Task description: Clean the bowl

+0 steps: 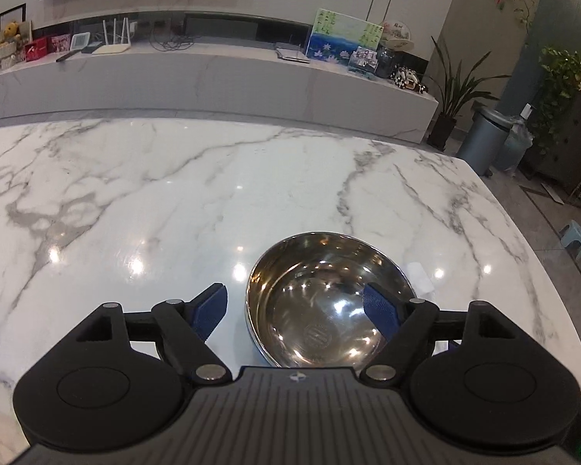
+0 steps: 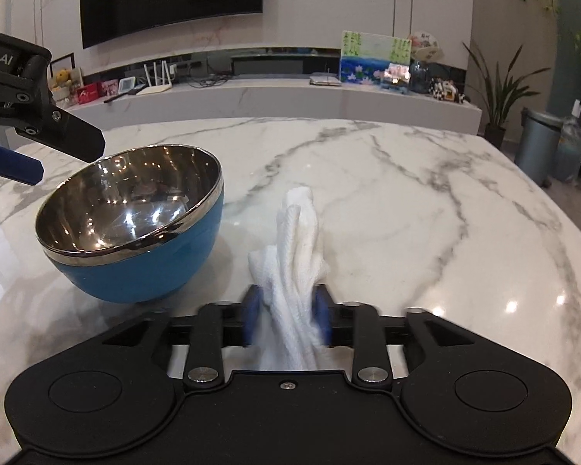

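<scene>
In the left wrist view, our left claw (image 1: 296, 308) stands wide apart and holds nothing. One blue pad (image 1: 209, 312) is over the marble counter (image 1: 135, 193), just outside the bowl; the other pad hangs above the hollow of the bowl (image 1: 321, 306), so the near-left part of the rim lies between them. We cannot tell if any pad touches the metal. The bowl shows a polished steel inside with many reflections, and it looks empty. Behind its right edge we see a small piece of the white cloth (image 1: 420, 277).

In the right wrist view, our right claw (image 2: 286, 316) is pressed together on the white cloth (image 2: 296, 248), which stands up in soft folds in front of it. The bowl (image 2: 135, 228) sits to the left on the counter (image 2: 406, 201), tilted so that its opening faces toward us, blue outside and with a steel band at the rim. The left claw (image 2: 58, 147) hovers at its far-left rim.

We judge that the bowl is light, stiff and slippery, and that its round bottom lets it rock or slide when we wipe. The rim seems the best place to pinch, one pad inside and one outside. The cloth is limp, so we should keep it bunched.
</scene>
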A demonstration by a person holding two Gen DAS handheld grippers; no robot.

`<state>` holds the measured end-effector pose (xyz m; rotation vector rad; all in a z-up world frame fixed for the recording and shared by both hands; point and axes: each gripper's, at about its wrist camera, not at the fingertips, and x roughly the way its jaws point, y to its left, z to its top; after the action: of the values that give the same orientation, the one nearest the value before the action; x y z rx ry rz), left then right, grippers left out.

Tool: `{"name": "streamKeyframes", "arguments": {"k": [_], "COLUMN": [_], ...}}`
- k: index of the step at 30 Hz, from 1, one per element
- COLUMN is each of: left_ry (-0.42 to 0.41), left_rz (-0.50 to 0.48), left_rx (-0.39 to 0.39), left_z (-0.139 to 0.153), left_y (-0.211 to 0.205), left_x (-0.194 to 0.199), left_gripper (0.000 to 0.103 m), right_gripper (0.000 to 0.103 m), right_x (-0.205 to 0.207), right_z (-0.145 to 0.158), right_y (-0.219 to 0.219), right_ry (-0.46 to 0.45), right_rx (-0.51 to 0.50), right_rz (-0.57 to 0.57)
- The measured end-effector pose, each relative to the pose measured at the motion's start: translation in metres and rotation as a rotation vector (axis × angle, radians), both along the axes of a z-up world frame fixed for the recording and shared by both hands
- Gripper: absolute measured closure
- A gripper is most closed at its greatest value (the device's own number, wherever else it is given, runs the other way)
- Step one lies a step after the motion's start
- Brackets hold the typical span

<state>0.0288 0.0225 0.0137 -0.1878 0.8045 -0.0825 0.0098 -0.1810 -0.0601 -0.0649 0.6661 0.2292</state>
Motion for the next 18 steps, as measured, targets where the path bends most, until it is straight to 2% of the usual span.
{"name": "streamKeyframes", "arguments": {"k": [2,5,7,11,18], "left_ry": [-0.002,-0.005,-0.011,-0.029,-0.049], "left_rz": [0.006,0.014,0.016,0.026,0.054], "left_rx": [0.003,0.01,0.022,0.033,0.067], "left_z": [-0.001,-0.002,-0.003,-0.005,-0.01], "left_y": [-0.001,-0.003,-0.005,-0.008,-0.013], "left_x": [-0.002,-0.004,-0.007,-0.013,-0.027], "left_gripper": [0.025,0.025,0.025,0.025,0.025], "right_gripper": [0.059,0.051,0.042,0.034,0.033], "right_x": [-0.004,-0.009,-0.013,-0.021,-0.031], "right_z": [0.001,0.008,0.014,0.023,0.03], "right_y": [-0.002,-0.007,-0.011,-0.017,-0.017], "right_ry": [-0.009,-0.044,-0.077,-0.128,-0.133], "right_rx": [-0.003,0.005,0.02,0.037,0.031], "right_rz": [-0.012,-0.058,-0.099,-0.147,-0.148]}}
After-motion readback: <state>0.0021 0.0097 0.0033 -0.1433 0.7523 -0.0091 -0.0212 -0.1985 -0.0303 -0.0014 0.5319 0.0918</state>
